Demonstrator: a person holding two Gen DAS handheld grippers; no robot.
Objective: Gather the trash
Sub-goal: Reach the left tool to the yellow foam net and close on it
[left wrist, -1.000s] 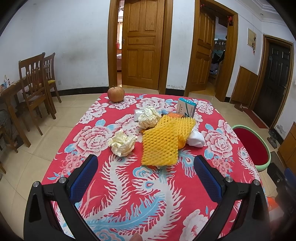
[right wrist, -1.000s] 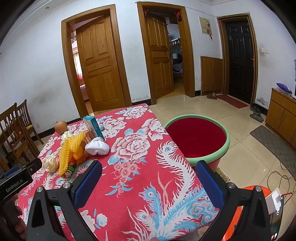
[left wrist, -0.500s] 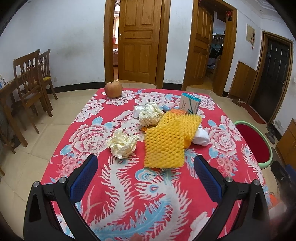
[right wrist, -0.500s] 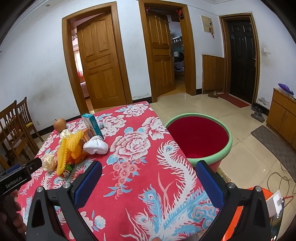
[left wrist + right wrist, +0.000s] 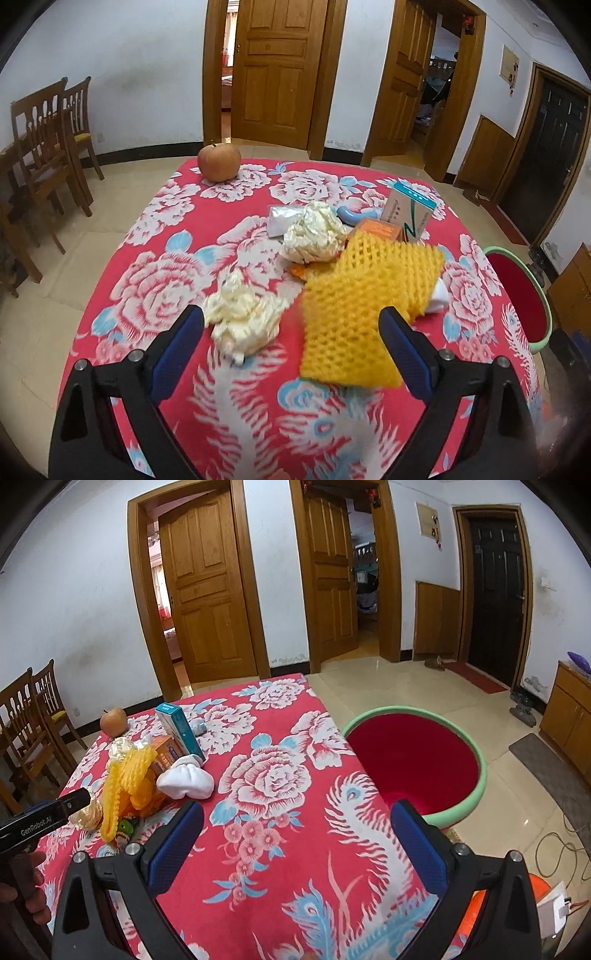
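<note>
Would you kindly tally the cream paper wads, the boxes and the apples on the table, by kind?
Cream paper wads: 2, the other farther back
Boxes: 2, a teal-and-white one and an orange one
Apples: 1
Total: 5

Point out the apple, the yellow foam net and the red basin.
apple [image 5: 219, 162]: left wrist view, middle of its skin.
yellow foam net [image 5: 354, 314]: left wrist view, centre of the mesh.
red basin [image 5: 476, 755]: right wrist view, green rim.

left tool: black frame, blue ribbed pads, silver screws | right tool: same
</note>
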